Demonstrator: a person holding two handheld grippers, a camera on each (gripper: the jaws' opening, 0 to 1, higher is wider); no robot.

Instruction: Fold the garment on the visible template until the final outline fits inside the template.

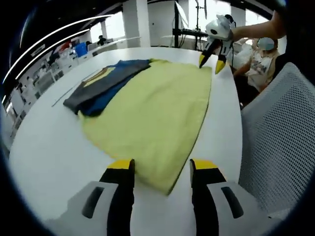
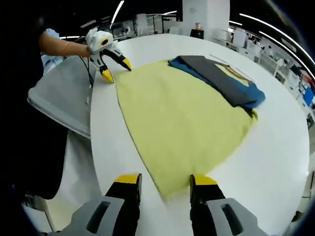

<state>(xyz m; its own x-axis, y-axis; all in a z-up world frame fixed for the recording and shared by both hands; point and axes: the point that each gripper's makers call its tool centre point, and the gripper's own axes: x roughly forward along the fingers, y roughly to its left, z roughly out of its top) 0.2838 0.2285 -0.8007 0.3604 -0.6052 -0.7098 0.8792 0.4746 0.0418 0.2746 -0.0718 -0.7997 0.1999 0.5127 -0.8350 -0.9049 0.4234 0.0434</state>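
Both the left gripper (image 1: 161,169) and the right gripper (image 2: 164,183) hover with jaws spread and grasping nothing, each over one near corner of the yellow garment (image 1: 157,115) lying flat on the white table (image 1: 49,157), dark folded clothes (image 1: 106,83) along its far edge, bare tabletop beyond.

Template under yellow garment (image 1: 157,113) hidden
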